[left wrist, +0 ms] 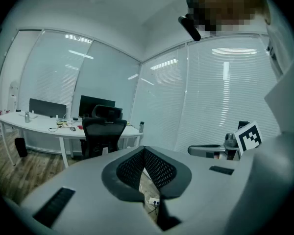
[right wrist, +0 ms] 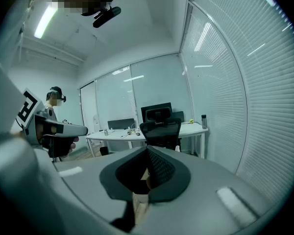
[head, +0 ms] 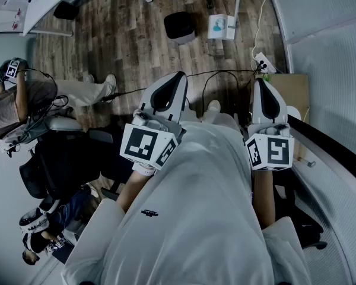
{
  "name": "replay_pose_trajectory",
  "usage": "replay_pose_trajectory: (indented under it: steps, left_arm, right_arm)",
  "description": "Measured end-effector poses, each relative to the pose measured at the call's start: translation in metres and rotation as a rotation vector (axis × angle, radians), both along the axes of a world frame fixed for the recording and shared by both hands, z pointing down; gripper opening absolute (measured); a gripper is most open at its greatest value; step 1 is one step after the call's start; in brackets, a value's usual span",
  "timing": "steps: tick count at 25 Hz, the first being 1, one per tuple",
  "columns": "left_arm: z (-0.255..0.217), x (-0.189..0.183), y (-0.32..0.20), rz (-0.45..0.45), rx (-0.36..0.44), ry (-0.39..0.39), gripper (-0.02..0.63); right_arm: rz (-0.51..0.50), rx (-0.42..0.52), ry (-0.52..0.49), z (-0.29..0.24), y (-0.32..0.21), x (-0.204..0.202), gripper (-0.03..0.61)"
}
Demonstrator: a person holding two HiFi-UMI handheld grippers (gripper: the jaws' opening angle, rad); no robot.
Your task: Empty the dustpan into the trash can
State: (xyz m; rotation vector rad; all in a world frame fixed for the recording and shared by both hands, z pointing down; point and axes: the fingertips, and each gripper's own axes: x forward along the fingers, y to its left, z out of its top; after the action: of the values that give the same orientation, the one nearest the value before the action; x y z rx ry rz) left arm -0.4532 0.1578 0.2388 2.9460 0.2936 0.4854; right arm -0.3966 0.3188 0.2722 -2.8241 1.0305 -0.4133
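In the head view a black trash can (head: 179, 25) stands on the wooden floor far ahead of me, and no dustpan shows in any view. My left gripper (head: 177, 77) and right gripper (head: 263, 83) are held side by side in front of my white shirt, pointing forward and slightly down. Both have their jaws together with nothing between them. The left gripper view shows the shut left gripper (left wrist: 144, 150) aimed at an office chair (left wrist: 104, 130). The right gripper (right wrist: 147, 150), also shut, faces a desk with a monitor.
A white box with a blue picture (head: 221, 27) sits beside the can. A power strip (head: 262, 63) and cables lie on the floor ahead. A seated person (head: 24, 103) and a black chair (head: 65, 159) are at my left. Blinds (head: 332, 52) run along the right.
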Motion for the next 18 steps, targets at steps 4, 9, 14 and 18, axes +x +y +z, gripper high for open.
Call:
replay_pose_trajectory:
  steps: [4, 9, 14, 18]
  left_arm:
    - [-0.002, -0.008, 0.0, -0.015, 0.004, 0.007, 0.006]
    - [0.002, -0.022, -0.007, -0.107, -0.047, -0.007, 0.006]
    - [-0.001, -0.023, 0.002, -0.107, -0.027, -0.001, 0.006]
    - [-0.002, -0.023, 0.012, -0.108, -0.019, -0.01, 0.006]
  right_arm:
    - [0.013, -0.007, -0.003, 0.001, 0.01, -0.006, 0.009]
    - [0.005, -0.023, -0.022, 0.008, 0.019, -0.011, 0.009]
    - [-0.002, 0.039, 0.019, -0.001, 0.031, -0.008, 0.009]
    - [0.021, 0.04, 0.0, 0.007, 0.043, -0.009, 0.011]
